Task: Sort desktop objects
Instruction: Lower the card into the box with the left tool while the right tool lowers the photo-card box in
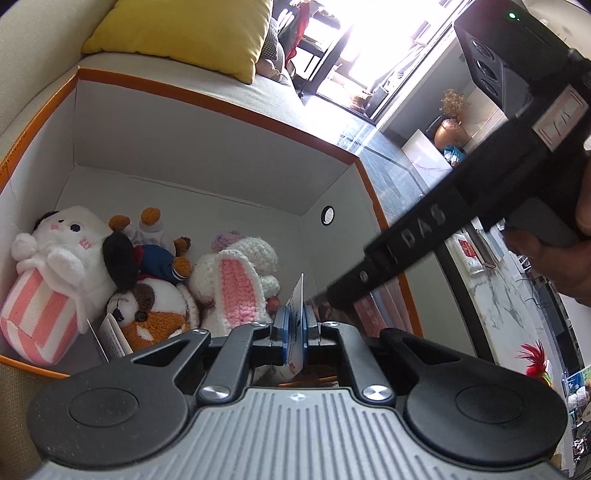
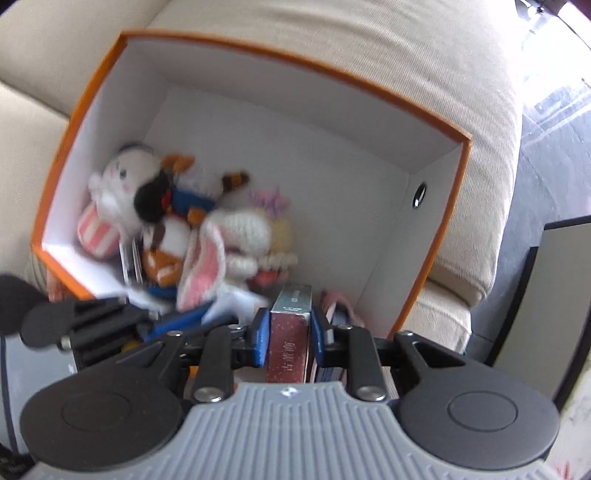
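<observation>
An orange-rimmed box (image 1: 221, 103) with white walls holds plush toys: a white bunny on a pink-striped roll (image 1: 62, 258), a crocheted rabbit with a pink ear (image 1: 236, 291) and a brown-and-white dog (image 1: 155, 317). My left gripper (image 1: 295, 321) is shut on a thin white card (image 1: 298, 295), held upright over the box's near edge. In the right wrist view my right gripper (image 2: 290, 332) points down into the box (image 2: 295, 62), its blue pads shut on a dark red carton (image 2: 288, 354) with pale characters. The right gripper's black body (image 1: 406, 240) crosses just right of the card.
The box rests on a beige sofa (image 2: 369, 37) with a yellow cushion (image 1: 184, 33) behind it. A small white booklet (image 1: 114, 336) stands by the dog plush. Flat items (image 2: 340, 314) lean along the box's right wall. The box's far right floor (image 2: 332, 184) is bare.
</observation>
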{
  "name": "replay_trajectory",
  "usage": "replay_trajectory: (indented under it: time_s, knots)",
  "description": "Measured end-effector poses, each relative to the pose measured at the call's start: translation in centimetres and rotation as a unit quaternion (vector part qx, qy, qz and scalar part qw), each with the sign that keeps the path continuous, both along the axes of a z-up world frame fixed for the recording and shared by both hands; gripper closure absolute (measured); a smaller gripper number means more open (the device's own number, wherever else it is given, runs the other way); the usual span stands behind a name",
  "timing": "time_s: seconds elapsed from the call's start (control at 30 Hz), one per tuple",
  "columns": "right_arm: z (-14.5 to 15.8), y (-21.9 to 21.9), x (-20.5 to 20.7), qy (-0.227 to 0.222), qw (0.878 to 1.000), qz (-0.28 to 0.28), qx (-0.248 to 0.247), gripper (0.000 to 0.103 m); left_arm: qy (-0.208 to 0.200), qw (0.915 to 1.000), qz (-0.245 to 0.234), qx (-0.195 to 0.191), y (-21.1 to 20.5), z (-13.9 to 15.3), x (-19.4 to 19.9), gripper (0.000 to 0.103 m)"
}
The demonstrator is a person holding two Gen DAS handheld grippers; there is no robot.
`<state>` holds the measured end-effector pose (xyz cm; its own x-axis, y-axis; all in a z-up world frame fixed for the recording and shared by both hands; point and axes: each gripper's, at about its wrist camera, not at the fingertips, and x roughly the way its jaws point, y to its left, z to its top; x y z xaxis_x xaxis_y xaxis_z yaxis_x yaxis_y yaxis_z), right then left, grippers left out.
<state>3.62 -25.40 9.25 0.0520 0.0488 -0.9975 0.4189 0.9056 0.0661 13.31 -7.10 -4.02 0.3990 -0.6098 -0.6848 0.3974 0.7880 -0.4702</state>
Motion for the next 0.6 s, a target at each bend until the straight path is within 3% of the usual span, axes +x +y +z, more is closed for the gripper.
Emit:
replay_trajectory:
  time_s: [0.23, 0.43, 0.6]
  knots:
    - [-1.6, -0.4, -0.1, 0.036, 0.999, -0.027, -0.008, 0.078, 0.005, 0.9999, 0.001, -0.009, 0.2, 0.1, -0.1, 0.096]
    - [-1.6, -0.6, 0.0, 0.032, 0.999, -0.031, -0.001, 0.077, 0.032, 0.9987, -0.002, -0.039, 0.3, 0.2, 0.4, 0.096]
    - [-0.5, -0.4, -0.6, 0.011, 1.000, -0.024, -0.003, 0.077, 0.032, 0.9989, -0.006, -0.035, -0.1, 0.2, 0.3, 0.096]
